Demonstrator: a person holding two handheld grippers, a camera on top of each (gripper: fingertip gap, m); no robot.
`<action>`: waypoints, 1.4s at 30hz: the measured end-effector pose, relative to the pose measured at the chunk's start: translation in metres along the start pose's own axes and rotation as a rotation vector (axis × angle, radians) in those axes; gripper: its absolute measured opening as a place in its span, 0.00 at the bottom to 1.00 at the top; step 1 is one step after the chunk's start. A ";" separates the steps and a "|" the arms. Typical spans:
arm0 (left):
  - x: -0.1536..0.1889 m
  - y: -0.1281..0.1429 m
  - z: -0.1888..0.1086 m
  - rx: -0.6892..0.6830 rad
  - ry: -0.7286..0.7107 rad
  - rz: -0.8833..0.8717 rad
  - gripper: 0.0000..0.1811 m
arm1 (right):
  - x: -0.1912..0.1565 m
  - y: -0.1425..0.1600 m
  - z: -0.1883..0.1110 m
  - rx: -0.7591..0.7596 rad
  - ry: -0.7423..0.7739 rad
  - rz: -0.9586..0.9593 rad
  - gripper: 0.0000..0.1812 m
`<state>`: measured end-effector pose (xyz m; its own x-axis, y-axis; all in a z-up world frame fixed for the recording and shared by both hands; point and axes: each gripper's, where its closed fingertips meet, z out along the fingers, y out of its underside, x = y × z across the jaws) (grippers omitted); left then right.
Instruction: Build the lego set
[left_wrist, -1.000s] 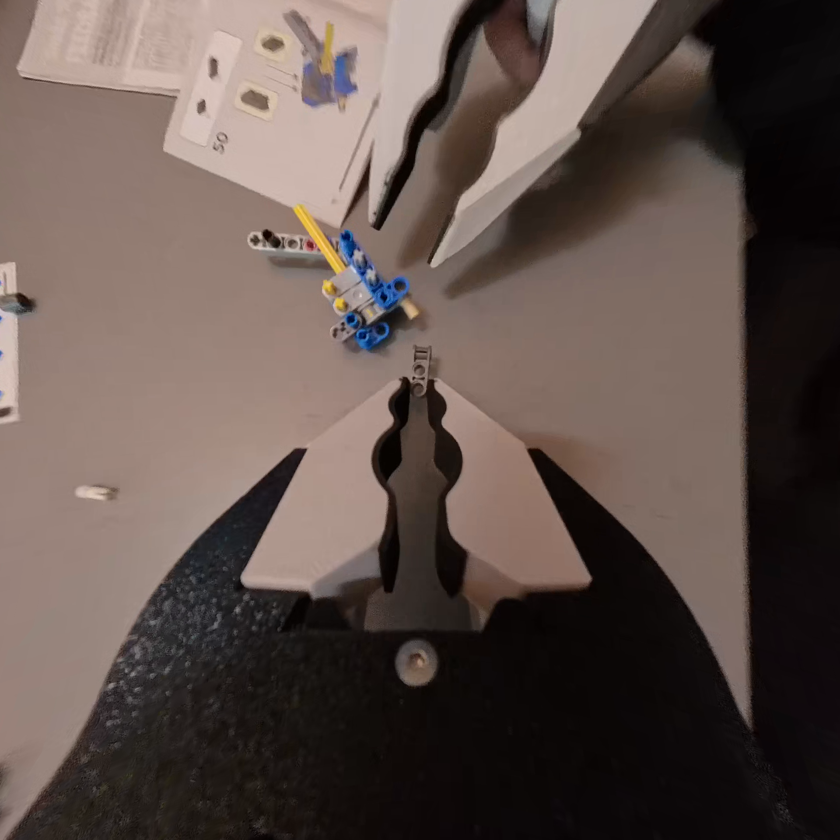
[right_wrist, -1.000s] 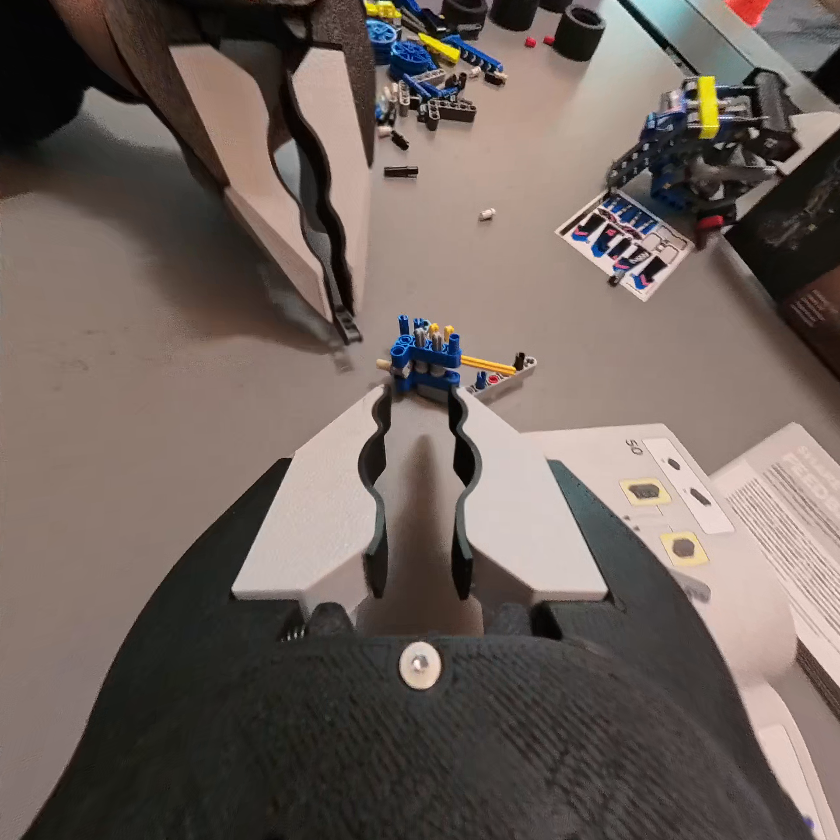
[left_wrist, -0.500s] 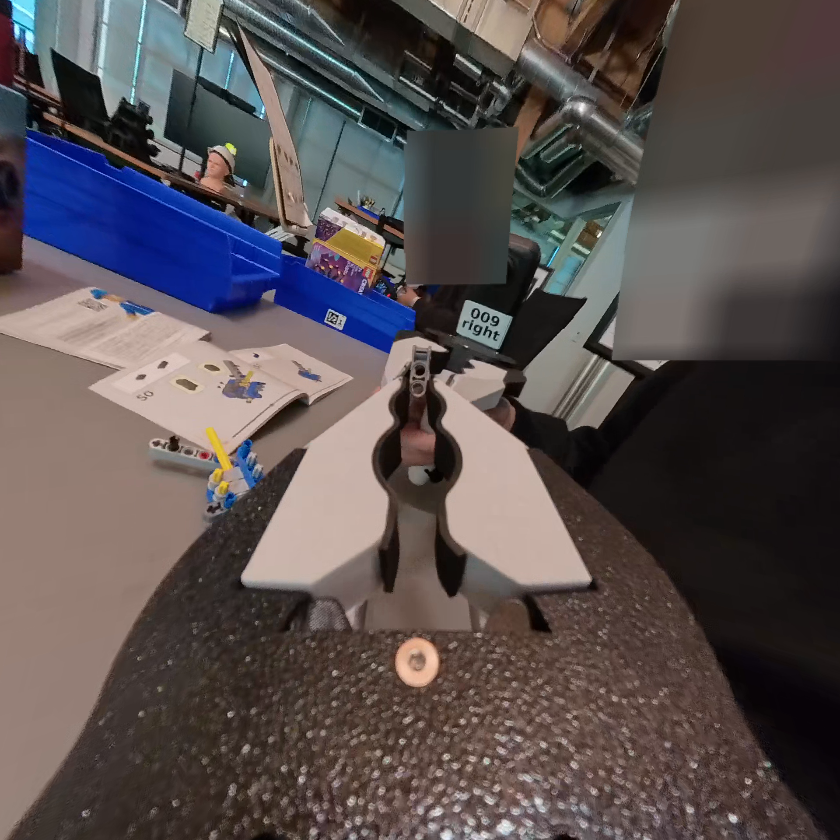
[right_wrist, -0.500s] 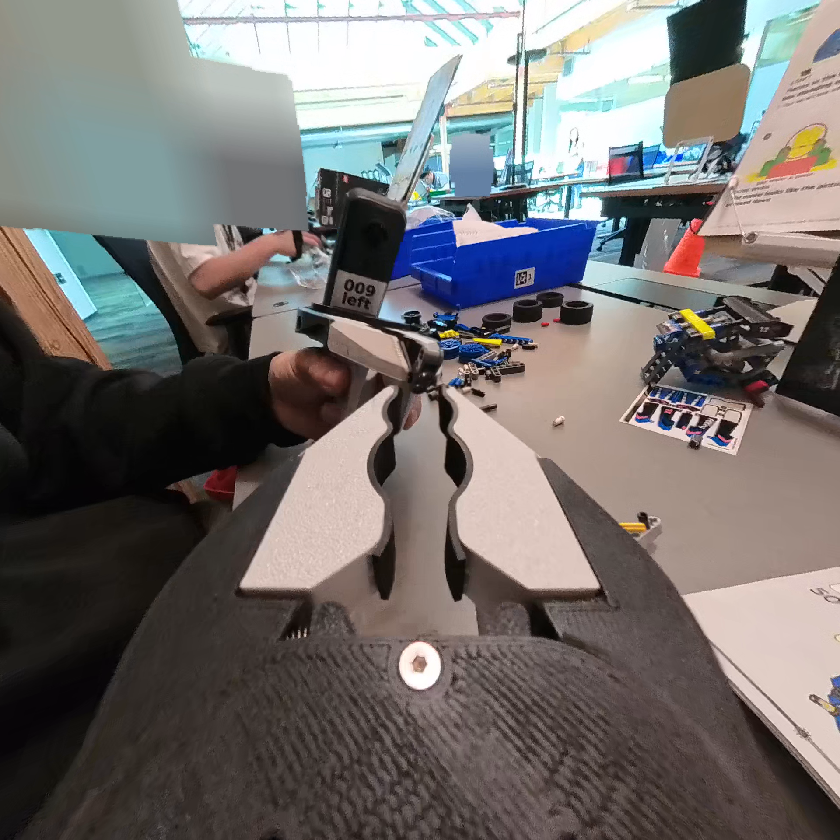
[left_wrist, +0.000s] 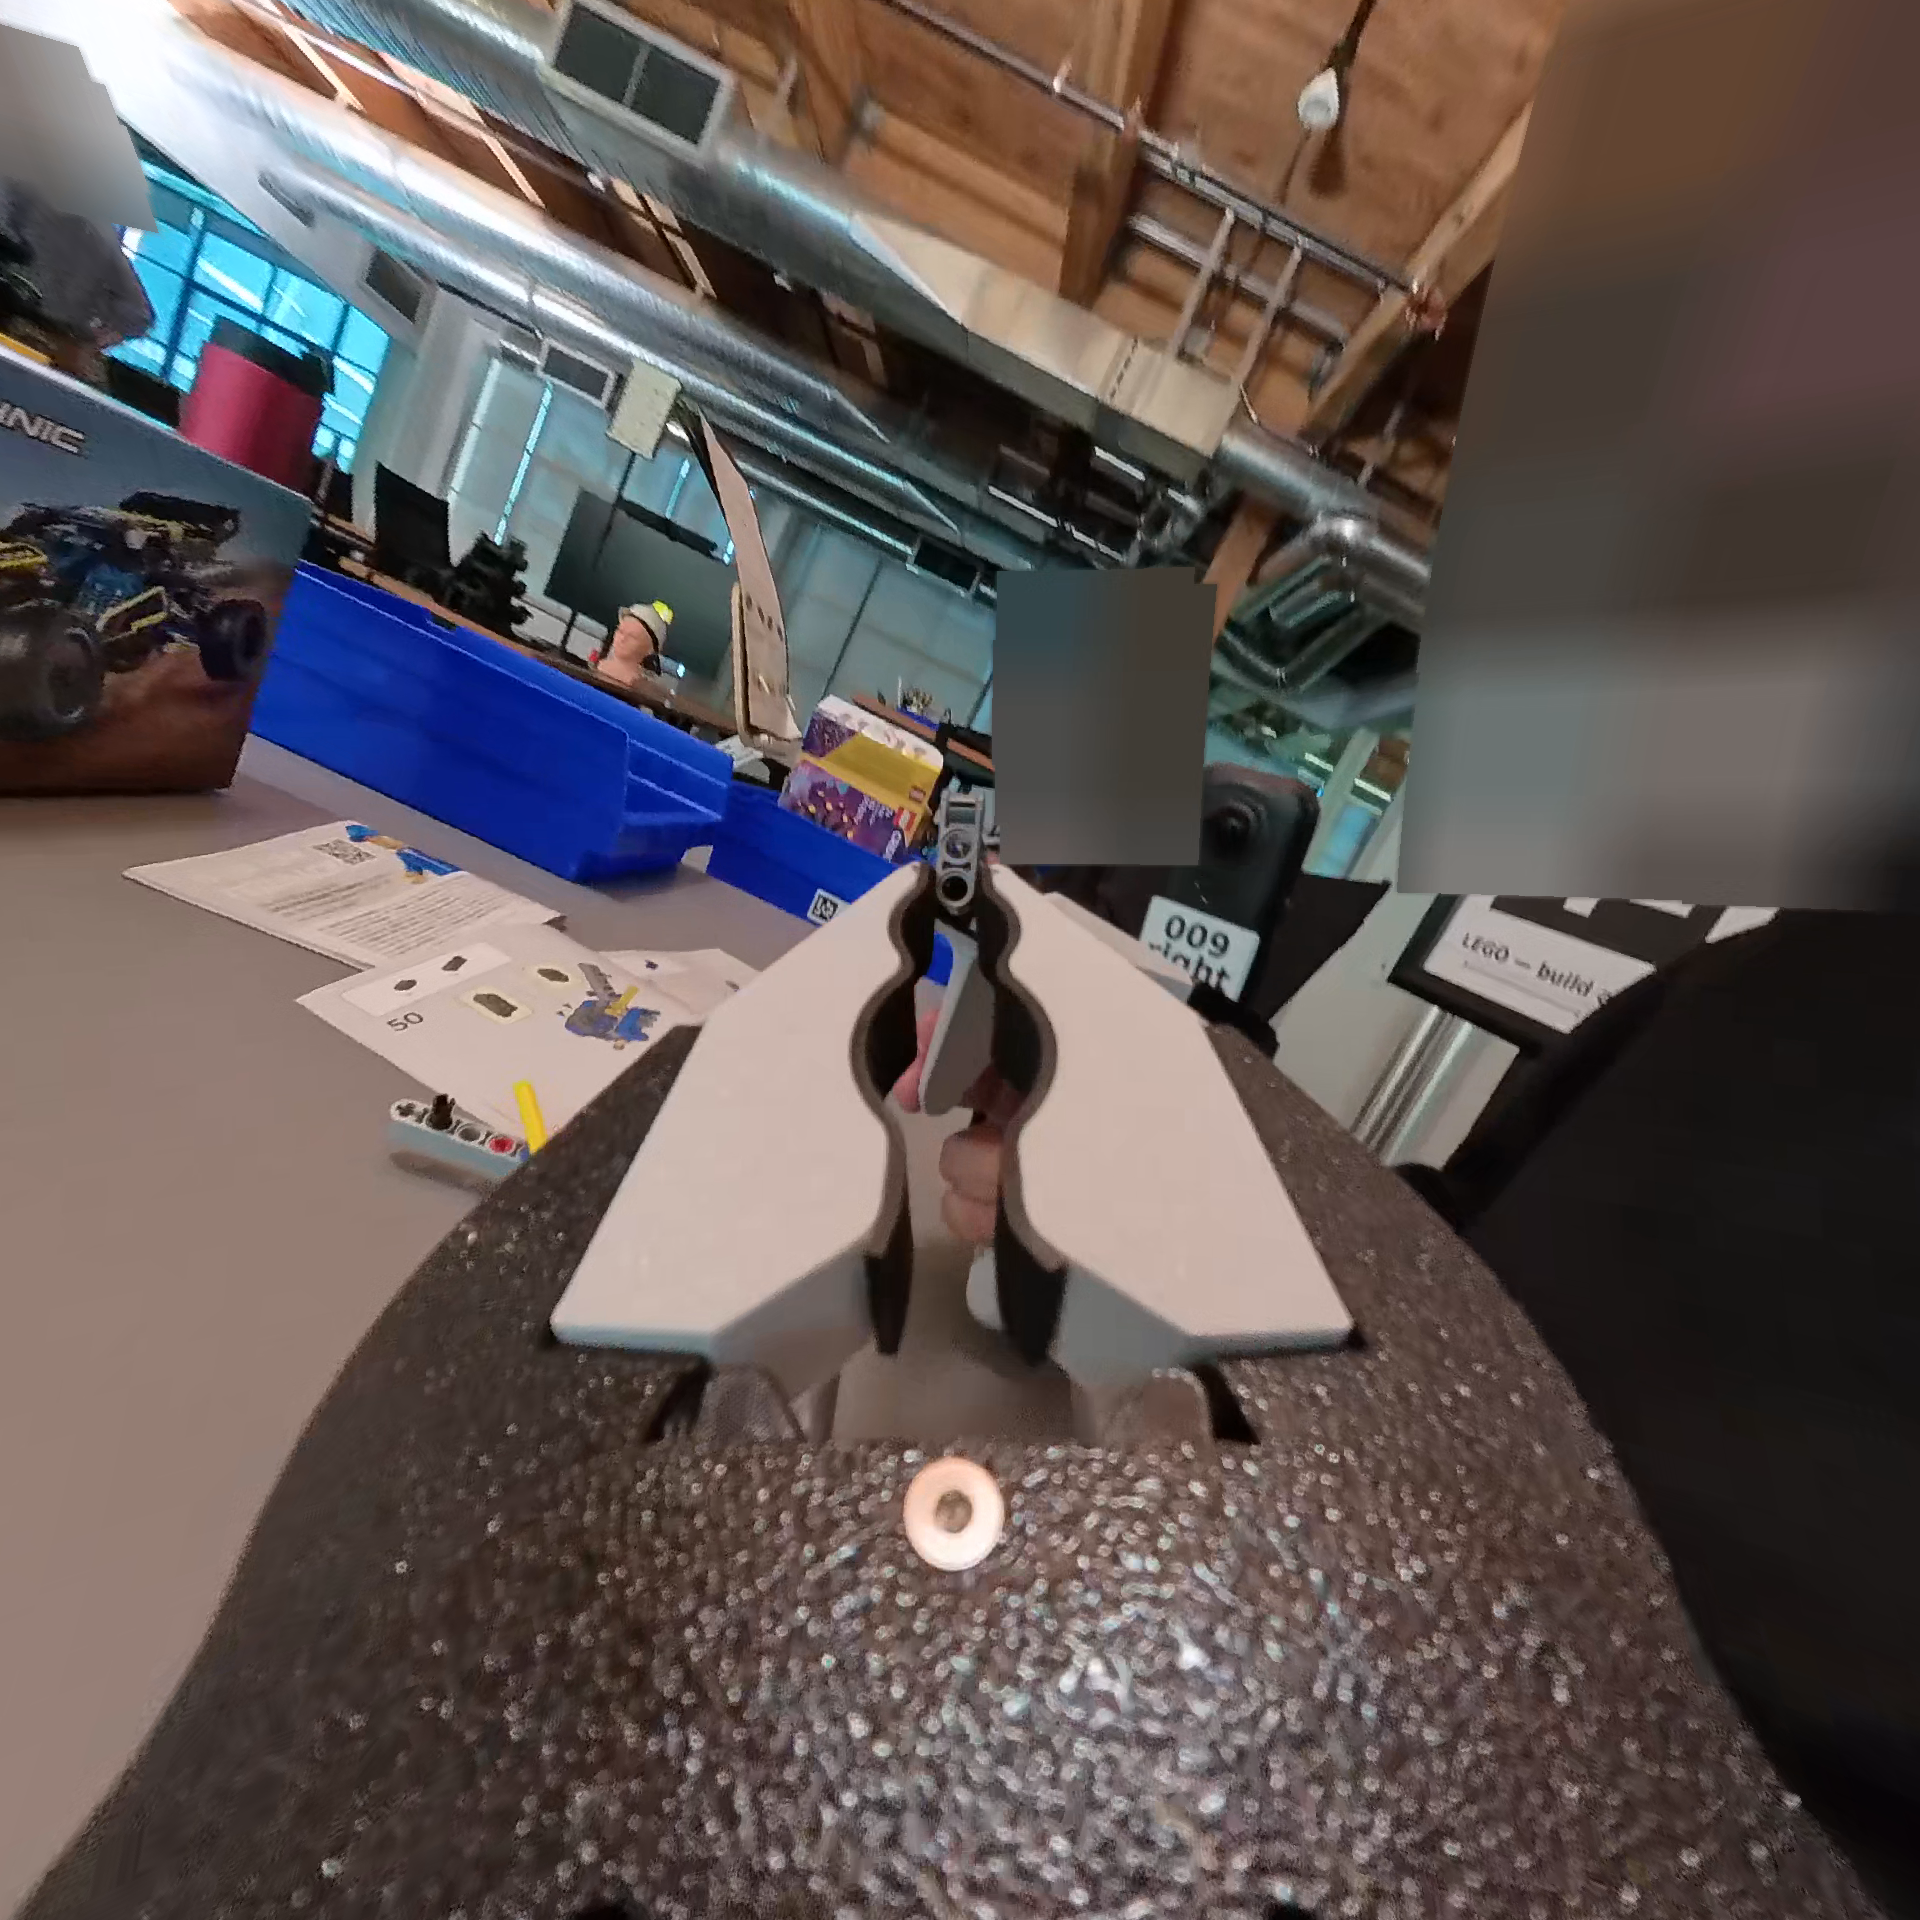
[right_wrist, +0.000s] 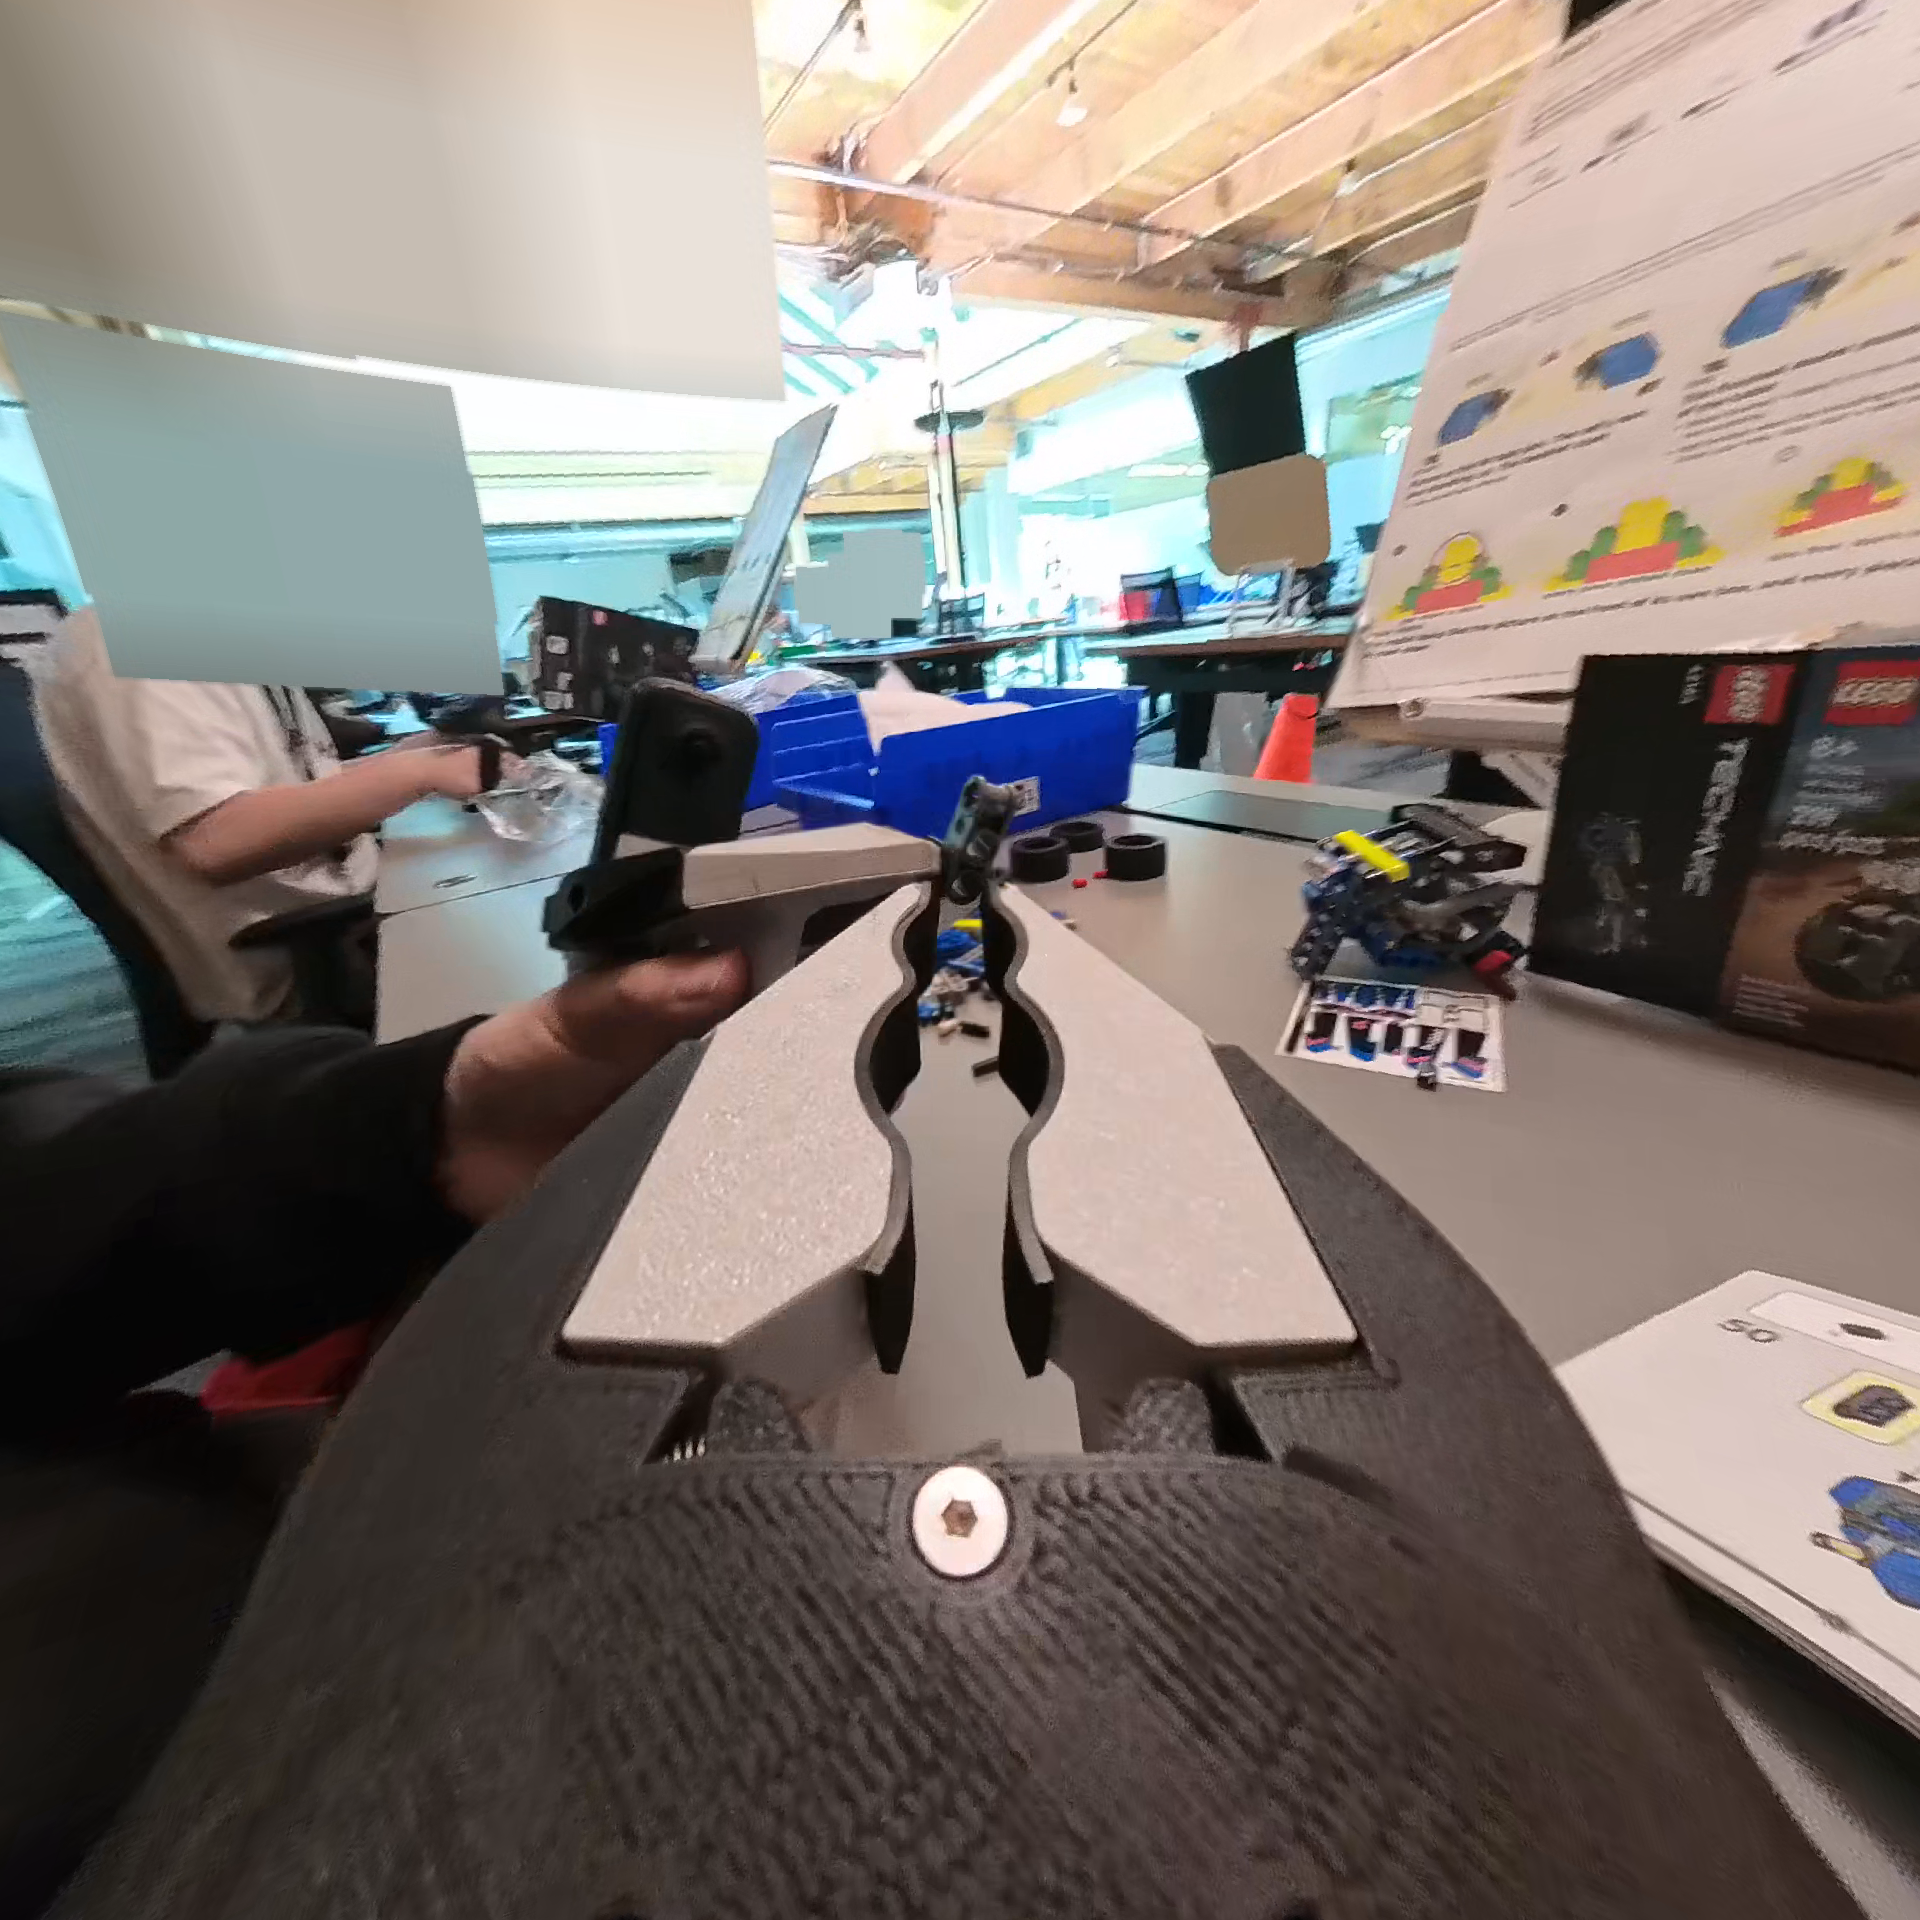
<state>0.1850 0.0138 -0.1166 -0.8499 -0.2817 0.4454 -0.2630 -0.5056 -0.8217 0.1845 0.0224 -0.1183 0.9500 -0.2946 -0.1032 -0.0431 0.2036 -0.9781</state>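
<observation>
The left gripper (left_wrist: 958, 899) is raised off the desk (left_wrist: 156, 1247), its fingers (left_wrist: 790, 1091) clenched on a small grey lego connector (left_wrist: 961, 857) that stands upright out of the fingertips, just above the centre of the left wrist view. In the right wrist view the same gripper (right_wrist: 940, 857) comes in from the left of the frame, held in a hand (right_wrist: 561, 1070) with a dark sleeve, and the connector (right_wrist: 971, 836) shows as a dark piece pointing up and slightly right at its tip.

The right gripper (right_wrist: 961, 904) faces it from below — its fingers (right_wrist: 1122, 1132) stand a narrow gap apart with nothing between them, the tips close on either side of the connector's lower end; whether they touch it cannot be told.

On the desk in the left wrist view, at left centre, lie an open instruction booklet (left_wrist: 499, 997) and, just nearer, a light grey beam (left_wrist: 457, 1127) with a yellow axle (left_wrist: 530, 1112) sticking up beside it. A set box (left_wrist: 114, 623) stands at the left edge, blue bins (left_wrist: 468, 717) behind it.

In the right wrist view a partly built blue and black model (right_wrist: 1403, 894) sits at right centre beside a dark box (right_wrist: 1745, 842), a sticker sheet (right_wrist: 1397, 1034) in front of it. Three black tyres (right_wrist: 1086, 847) and scattered loose pieces (right_wrist: 961, 997) lie beyond the fingertips — a booklet page (right_wrist: 1766, 1455) fills the lower right.
</observation>
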 end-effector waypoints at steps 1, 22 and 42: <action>-0.001 0.000 0.001 0.018 -0.011 -0.015 0.02 | 0.002 -0.001 -0.001 0.006 0.029 -0.032 0.03; 0.007 -0.005 0.017 0.269 0.012 -0.475 0.02 | 0.002 -0.013 -0.010 -0.029 0.375 -0.895 0.08; -0.008 0.017 -0.010 -0.333 -0.113 0.223 0.03 | -0.001 0.022 -0.011 -0.161 0.208 -1.188 0.03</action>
<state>0.1828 0.0153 -0.1372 -0.8519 -0.4520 0.2645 -0.2273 -0.1358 -0.9643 0.1789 0.0169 -0.1417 0.3573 -0.3659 0.8593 0.7681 -0.4083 -0.4932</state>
